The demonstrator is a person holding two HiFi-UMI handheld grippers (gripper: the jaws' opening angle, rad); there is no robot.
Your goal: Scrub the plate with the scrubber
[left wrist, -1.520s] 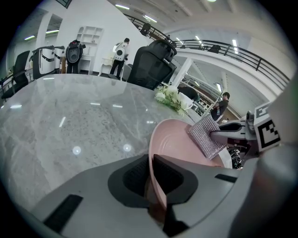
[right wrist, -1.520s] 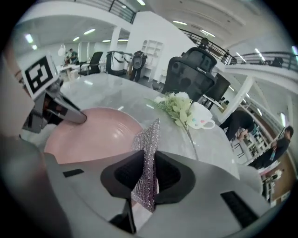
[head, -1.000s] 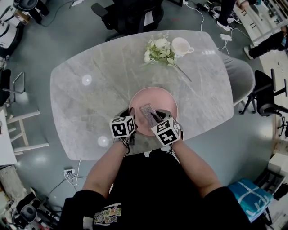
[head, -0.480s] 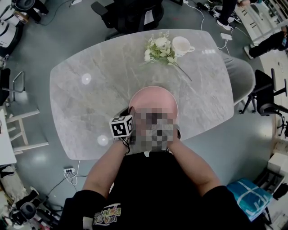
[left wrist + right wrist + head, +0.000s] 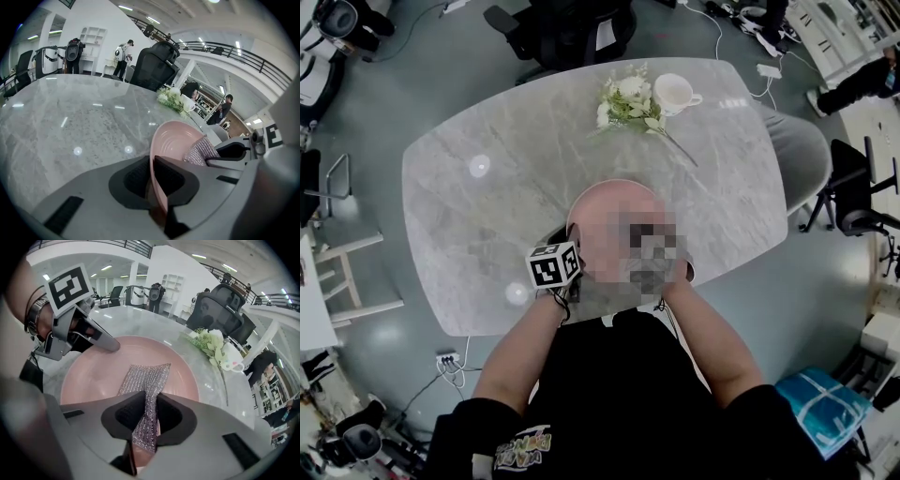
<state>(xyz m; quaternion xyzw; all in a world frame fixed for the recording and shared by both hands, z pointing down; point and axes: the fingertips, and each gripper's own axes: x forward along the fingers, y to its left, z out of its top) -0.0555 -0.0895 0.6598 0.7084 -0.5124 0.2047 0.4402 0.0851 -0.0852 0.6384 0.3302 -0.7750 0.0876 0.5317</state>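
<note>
A pink plate (image 5: 602, 199) lies on the marble table near its front edge. My left gripper (image 5: 157, 180) is shut on the plate's near-left rim, and the plate (image 5: 176, 140) looks tipped up in its view. The right gripper (image 5: 149, 416) is shut on a silvery mesh scrubber (image 5: 146, 379), which hangs down and lies against the plate's inner face (image 5: 93, 376). From the left gripper view, the scrubber (image 5: 202, 150) pokes out beside the right gripper (image 5: 234, 152). The left gripper (image 5: 110, 345) touches the plate's far rim in the right gripper view. A mosaic patch hides the right gripper in the head view.
A bunch of white flowers (image 5: 628, 103) and a white cup (image 5: 678, 94) sit at the far side of the grey marble table (image 5: 487, 187). A black office chair (image 5: 567, 33) stands behind the table and a grey chair (image 5: 802, 155) at its right end.
My right hand has shifted slightly to the right over the plate's near side. The left gripper and the plate have stayed where they were.
</note>
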